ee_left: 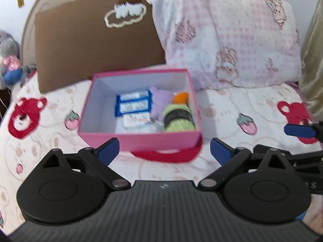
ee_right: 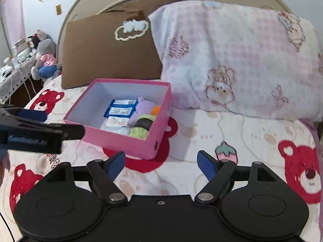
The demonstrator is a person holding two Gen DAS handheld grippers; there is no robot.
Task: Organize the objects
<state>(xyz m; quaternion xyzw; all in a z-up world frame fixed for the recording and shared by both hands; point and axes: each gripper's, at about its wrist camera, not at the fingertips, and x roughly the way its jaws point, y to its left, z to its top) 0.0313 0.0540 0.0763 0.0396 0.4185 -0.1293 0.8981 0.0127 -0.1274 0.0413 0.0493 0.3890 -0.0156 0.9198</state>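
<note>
An open pink box (ee_left: 141,141) sits on the bed, right in front of my left gripper (ee_left: 164,151). It holds two blue packets (ee_left: 133,104), a white packet (ee_left: 137,121), a purple plush (ee_left: 161,102), an orange piece (ee_left: 180,97) and a green yarn ball with a black band (ee_left: 178,119). The left jaws stand wide open with nothing between them. My right gripper (ee_right: 161,164) is open and empty too, low and to the right of the pink box (ee_right: 121,143). One of the left gripper's pads (ee_right: 32,114) shows at the left edge of the right wrist view.
A brown pillow (ee_left: 97,48) and a pink checked pillow (ee_left: 232,36) lean on the headboard behind the box. The bedspread (ee_right: 232,125) has red bear prints. A grey plush toy (ee_right: 45,60) and a cluttered side table (ee_right: 14,74) are at the far left.
</note>
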